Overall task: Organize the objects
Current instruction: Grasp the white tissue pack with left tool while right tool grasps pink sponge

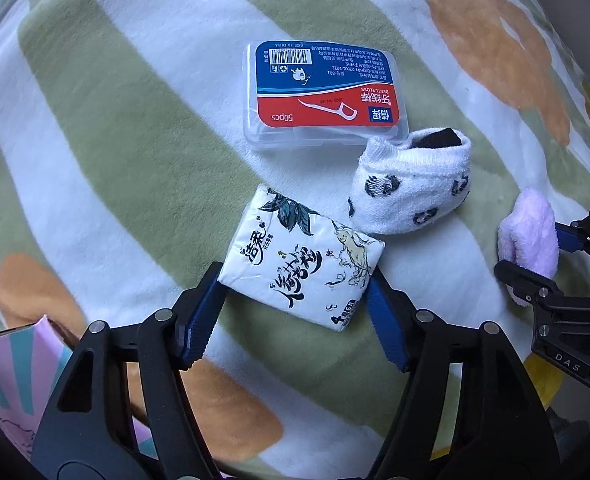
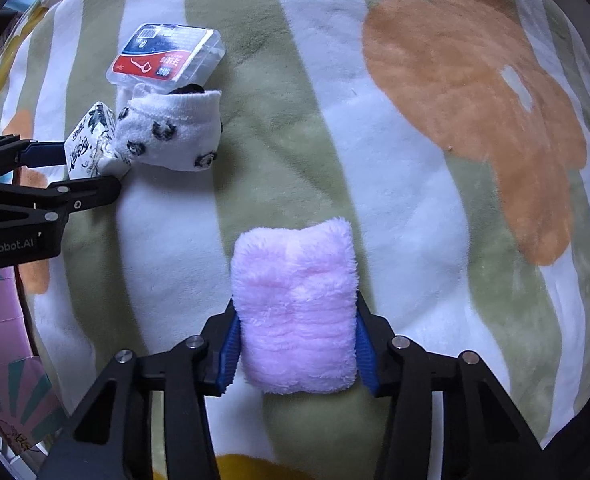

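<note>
The left gripper [image 1: 295, 294] pinches the tissue pack [image 1: 301, 258] by its short edges, near centre; it looks light, soft and slippery (film wrap); the right gripper [image 2: 297, 344] squeezes the pink fluffy cloth [image 2: 295, 304], limp and compressible, at its near end.

You have a soft blanket [image 1: 107, 128] under everything, with broad green and white stripes and large orange flower shapes on it; a little yellow shows at its edges. At the lower left lies a box [image 1: 5, 376] with pink and teal rays printed on it, its corner resting on the blanket.
</note>
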